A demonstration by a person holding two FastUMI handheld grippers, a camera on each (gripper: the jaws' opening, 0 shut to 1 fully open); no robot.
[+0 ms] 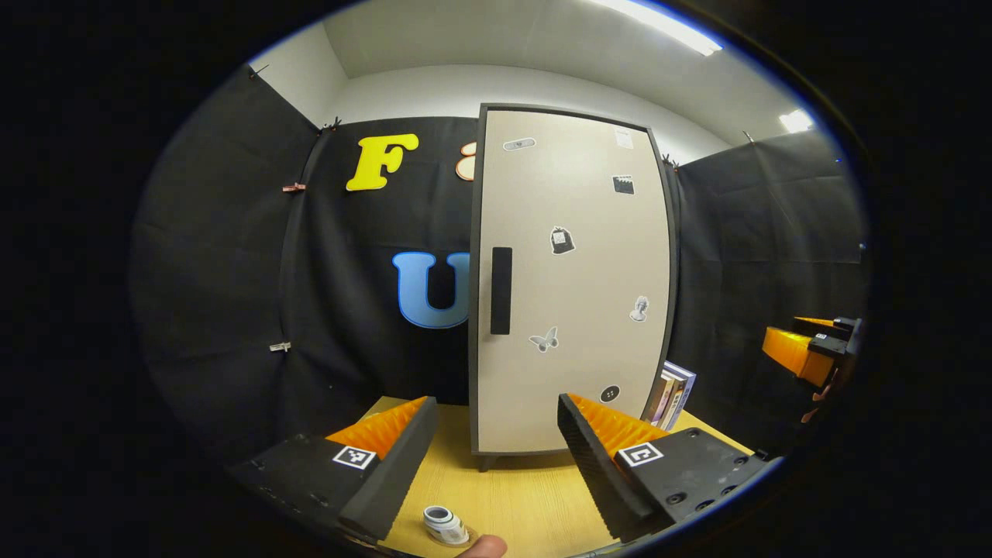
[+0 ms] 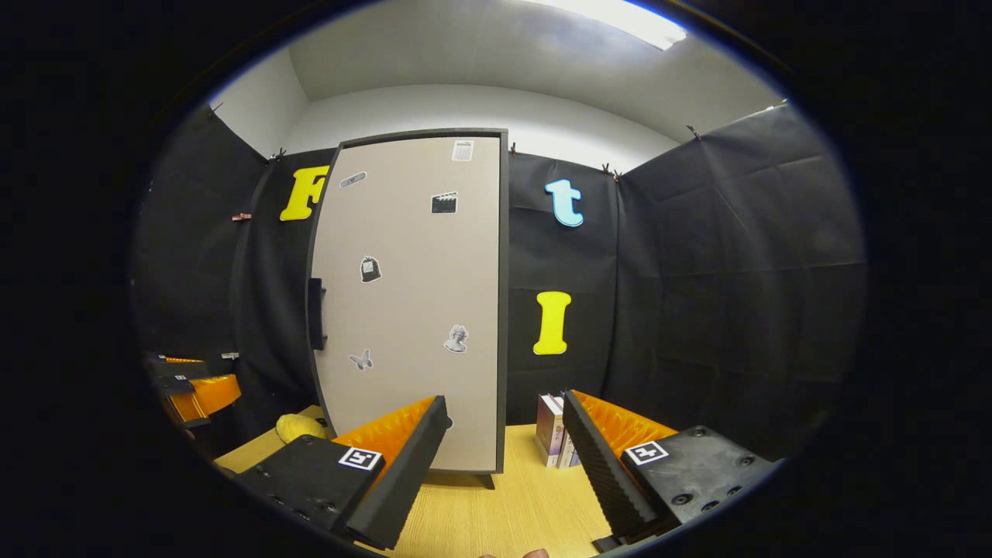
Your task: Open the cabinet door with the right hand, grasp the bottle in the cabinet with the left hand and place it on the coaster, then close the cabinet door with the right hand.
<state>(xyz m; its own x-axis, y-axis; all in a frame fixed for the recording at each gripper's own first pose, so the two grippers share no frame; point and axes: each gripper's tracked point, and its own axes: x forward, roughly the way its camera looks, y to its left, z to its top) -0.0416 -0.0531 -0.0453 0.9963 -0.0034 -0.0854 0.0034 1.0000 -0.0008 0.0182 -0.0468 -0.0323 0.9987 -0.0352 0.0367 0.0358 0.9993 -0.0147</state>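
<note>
The tall beige cabinet (image 1: 573,287) stands on the wooden table with its door shut; its dark handle (image 1: 501,291) is on the door's left edge. My left gripper (image 1: 496,411) is open in front of it, holding nothing. A small white bottle (image 1: 444,525) stands on the table just below and between its fingers, close to the near edge; I cannot tell what is under it. In the right gripper view the cabinet (image 2: 411,310) is to the left of centre, handle (image 2: 315,314) on its far left. My right gripper (image 2: 504,407) is open and empty.
Several books (image 1: 671,394) (image 2: 552,438) lean beside the cabinet's right side. A yellow object (image 2: 298,426) lies on the table left of the cabinet. The other gripper (image 1: 810,353) is far right; the left one (image 2: 190,387) is far left. A fingertip (image 1: 482,547) is at the bottom edge.
</note>
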